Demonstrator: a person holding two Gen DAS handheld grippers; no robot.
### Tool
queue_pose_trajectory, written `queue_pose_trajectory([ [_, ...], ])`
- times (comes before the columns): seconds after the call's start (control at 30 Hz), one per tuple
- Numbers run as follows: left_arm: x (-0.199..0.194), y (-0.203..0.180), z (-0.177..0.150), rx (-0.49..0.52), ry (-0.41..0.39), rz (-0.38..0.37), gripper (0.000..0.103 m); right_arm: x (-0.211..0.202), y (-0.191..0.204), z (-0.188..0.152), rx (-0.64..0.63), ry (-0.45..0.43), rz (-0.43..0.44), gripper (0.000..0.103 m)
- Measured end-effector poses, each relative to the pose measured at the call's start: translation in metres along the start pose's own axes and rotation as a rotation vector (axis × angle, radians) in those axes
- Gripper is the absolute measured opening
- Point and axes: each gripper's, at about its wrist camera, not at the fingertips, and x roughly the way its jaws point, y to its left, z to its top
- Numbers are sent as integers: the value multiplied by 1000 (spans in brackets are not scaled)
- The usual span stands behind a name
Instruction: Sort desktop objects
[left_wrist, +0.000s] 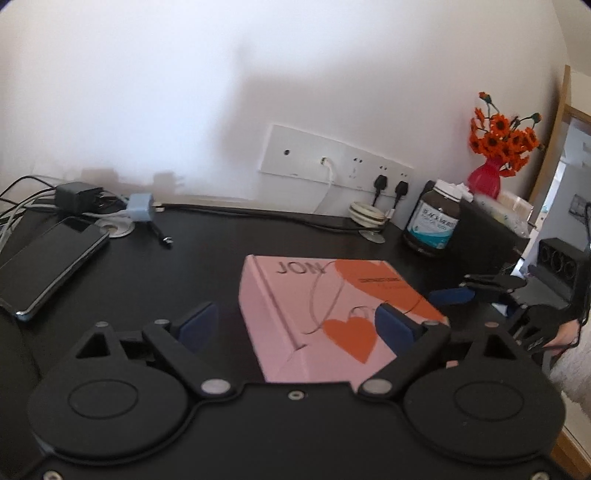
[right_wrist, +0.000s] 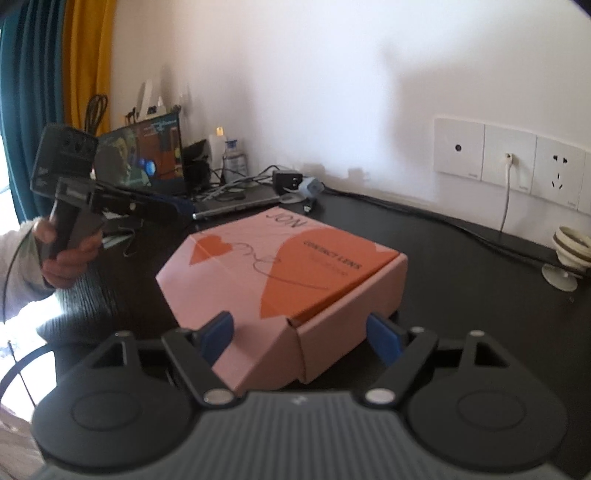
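Note:
A pink box (left_wrist: 325, 314) printed with orange hearts lies flat on the black desk (left_wrist: 184, 266). My left gripper (left_wrist: 295, 325) is open, its blue pads spread over the box's near left part. The box also shows in the right wrist view (right_wrist: 280, 273), with a front flap slightly open. My right gripper (right_wrist: 301, 336) is open, its pads on either side of the box's near corner. The right gripper shows at the right of the left wrist view (left_wrist: 476, 291); the left gripper shows at the left of the right wrist view (right_wrist: 147, 210), held by a hand.
A phone (left_wrist: 51, 266), a black adapter (left_wrist: 77, 195) and cables lie at the back left. A supplement bottle (left_wrist: 434, 221), a red vase of orange flowers (left_wrist: 495, 155) and a black box (left_wrist: 487, 236) stand at the back right. A laptop (right_wrist: 147, 155) stands far left.

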Motion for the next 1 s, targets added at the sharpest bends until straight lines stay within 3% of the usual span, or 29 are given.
queue_pose_trajectory([
  [0.1,0,-5,-6,38,2,5,93,-1,-3,3,-5,-4,-2,79],
  [0.23,2,-38,-24,254,-12,52,94,-7,0,0,-28,35,-16,79],
  [0.3,4,-44,-28,289,-16,40,93,-3,3,2,-42,49,-32,79],
  [0.47,12,-31,-20,261,-18,-2,91,-6,13,2,-58,47,-72,79],
  [0.63,18,-19,-8,254,-54,33,93,2,14,7,-41,42,-103,79],
  [0.87,40,-46,22,241,-158,213,100,26,22,13,-15,-2,-164,79],
  [1.0,68,-53,37,188,-105,237,100,33,28,12,-13,-20,-194,79],
])
